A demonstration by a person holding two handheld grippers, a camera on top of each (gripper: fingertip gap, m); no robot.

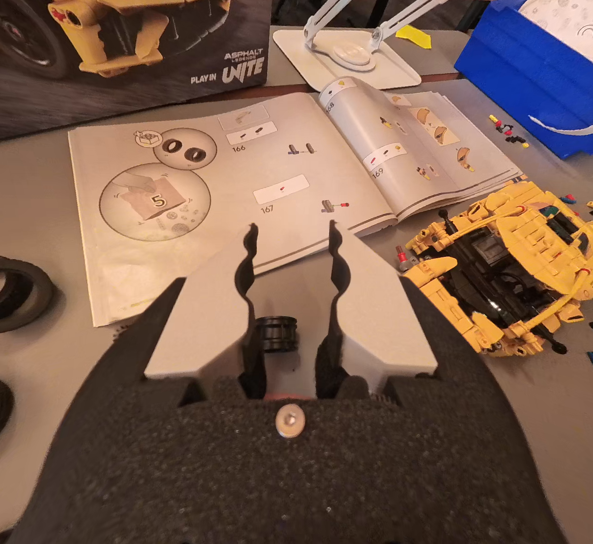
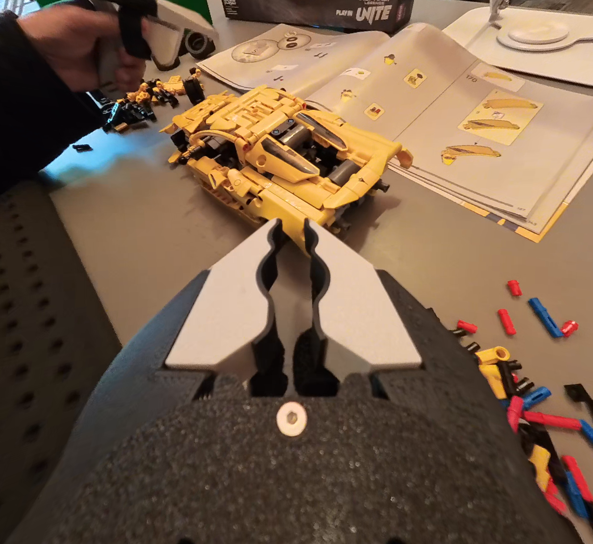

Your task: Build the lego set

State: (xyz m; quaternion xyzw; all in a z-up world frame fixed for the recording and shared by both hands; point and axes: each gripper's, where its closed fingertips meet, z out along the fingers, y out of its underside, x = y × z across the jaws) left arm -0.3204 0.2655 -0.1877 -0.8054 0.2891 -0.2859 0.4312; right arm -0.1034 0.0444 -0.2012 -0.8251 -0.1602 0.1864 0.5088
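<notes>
The yellow Lego car (image 1: 500, 272) lies on the grey table to the right of my left gripper (image 1: 293, 227). That gripper is open and empty, above the open instruction booklet (image 1: 224, 175). A black wheel rim (image 1: 277, 333) stands on the table below and between its fingers. My right gripper (image 2: 292, 224) has its jaws a narrow gap apart with nothing clamped. Its tips are at the near edge of the car (image 2: 282, 150). Black tyres (image 1: 22, 294) lie at the far left.
The set's box (image 1: 128, 31) and a white stand (image 1: 346, 57) are at the back, and a blue bin (image 1: 529, 79) at the right. Loose red, blue, black and yellow pieces (image 2: 545, 320) lie right of my right gripper. More pieces (image 2: 144, 102) lie by a person's hand (image 2: 73, 47). About 30 centimetres separates my left fingertips from my right.
</notes>
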